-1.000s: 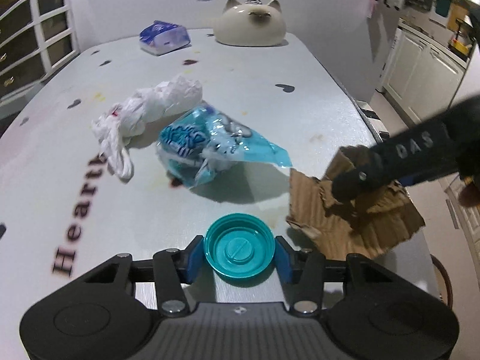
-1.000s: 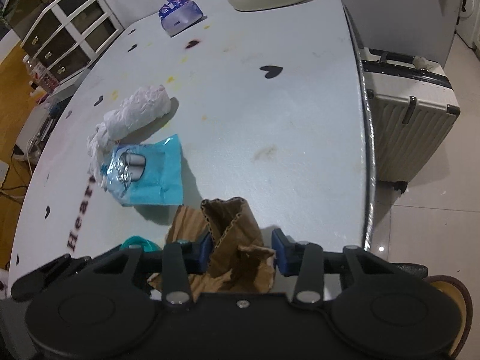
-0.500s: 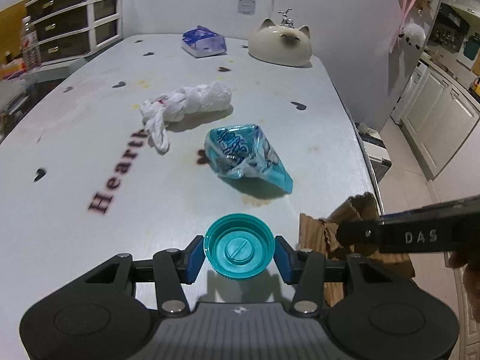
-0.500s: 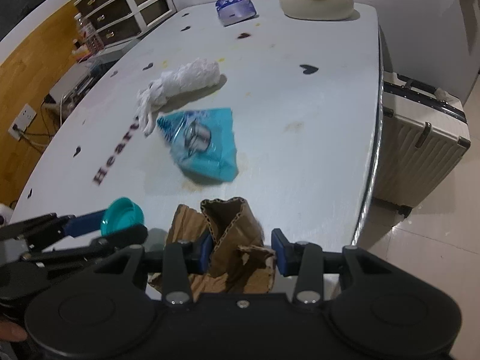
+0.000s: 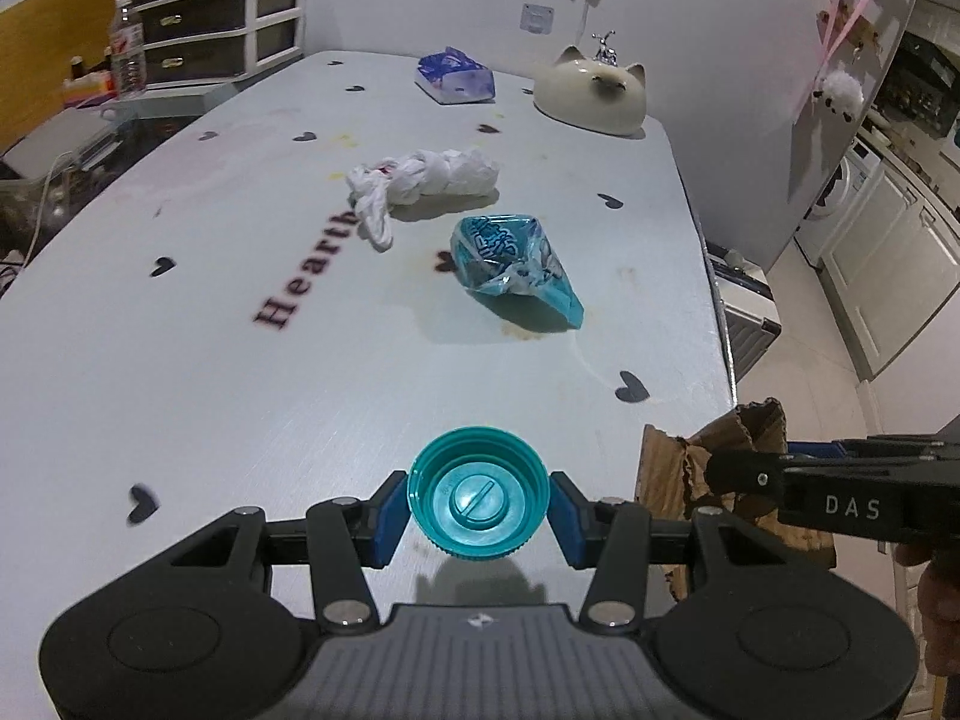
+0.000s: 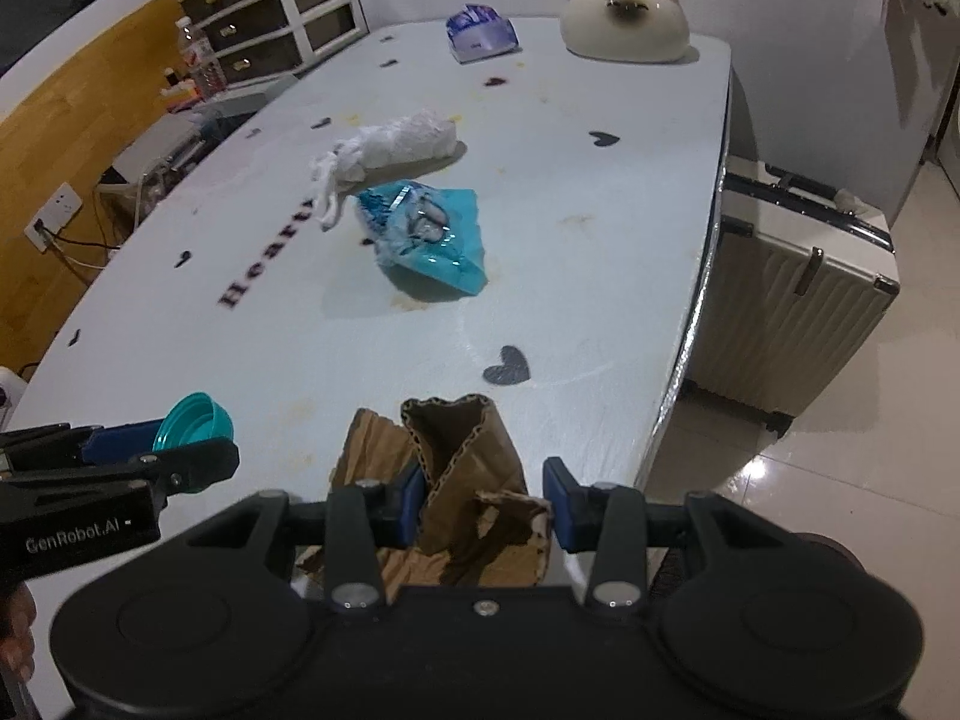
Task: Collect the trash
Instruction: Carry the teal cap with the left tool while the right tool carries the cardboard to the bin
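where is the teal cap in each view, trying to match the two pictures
Left wrist view: the teal cap sits bottom centre, clamped between the left gripper's blue pads, open side towards the camera.
Right wrist view: the same cap is at the lower left, seen edge-on at the tip of the left gripper.
Shared landmark: the blue plastic wrapper lying mid-table, beside the "Hearth" lettering.

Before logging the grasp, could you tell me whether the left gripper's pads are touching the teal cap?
Touching: the left wrist view shows both blue pads pressed against the teal cap's rim.
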`<state>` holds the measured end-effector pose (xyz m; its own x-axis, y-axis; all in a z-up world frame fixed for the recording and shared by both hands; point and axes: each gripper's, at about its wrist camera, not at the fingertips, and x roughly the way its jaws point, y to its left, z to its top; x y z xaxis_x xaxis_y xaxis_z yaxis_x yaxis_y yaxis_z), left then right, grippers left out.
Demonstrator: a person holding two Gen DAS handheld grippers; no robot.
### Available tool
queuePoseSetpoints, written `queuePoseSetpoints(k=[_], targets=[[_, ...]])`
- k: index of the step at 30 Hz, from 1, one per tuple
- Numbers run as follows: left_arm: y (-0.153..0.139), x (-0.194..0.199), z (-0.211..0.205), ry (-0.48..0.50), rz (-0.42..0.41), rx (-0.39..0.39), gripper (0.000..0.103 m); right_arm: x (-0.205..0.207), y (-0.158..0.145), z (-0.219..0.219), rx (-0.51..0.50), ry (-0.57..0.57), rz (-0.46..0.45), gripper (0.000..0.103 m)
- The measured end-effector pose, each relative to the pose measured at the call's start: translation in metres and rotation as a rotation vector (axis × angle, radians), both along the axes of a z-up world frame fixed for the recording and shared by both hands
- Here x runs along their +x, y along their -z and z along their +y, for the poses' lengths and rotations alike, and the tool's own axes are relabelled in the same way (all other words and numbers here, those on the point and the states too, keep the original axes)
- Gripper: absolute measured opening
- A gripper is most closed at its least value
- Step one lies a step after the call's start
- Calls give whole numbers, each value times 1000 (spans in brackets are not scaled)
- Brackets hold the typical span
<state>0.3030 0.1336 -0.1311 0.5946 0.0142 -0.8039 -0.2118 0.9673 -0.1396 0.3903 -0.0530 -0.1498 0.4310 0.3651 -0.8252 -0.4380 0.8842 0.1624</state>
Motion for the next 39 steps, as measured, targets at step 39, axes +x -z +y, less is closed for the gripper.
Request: queuePoseSetpoints(k=[39], targets=[[-59,-168,-63,241,-116,-10,50,-230,-61,-86,-16,319,-187,42]])
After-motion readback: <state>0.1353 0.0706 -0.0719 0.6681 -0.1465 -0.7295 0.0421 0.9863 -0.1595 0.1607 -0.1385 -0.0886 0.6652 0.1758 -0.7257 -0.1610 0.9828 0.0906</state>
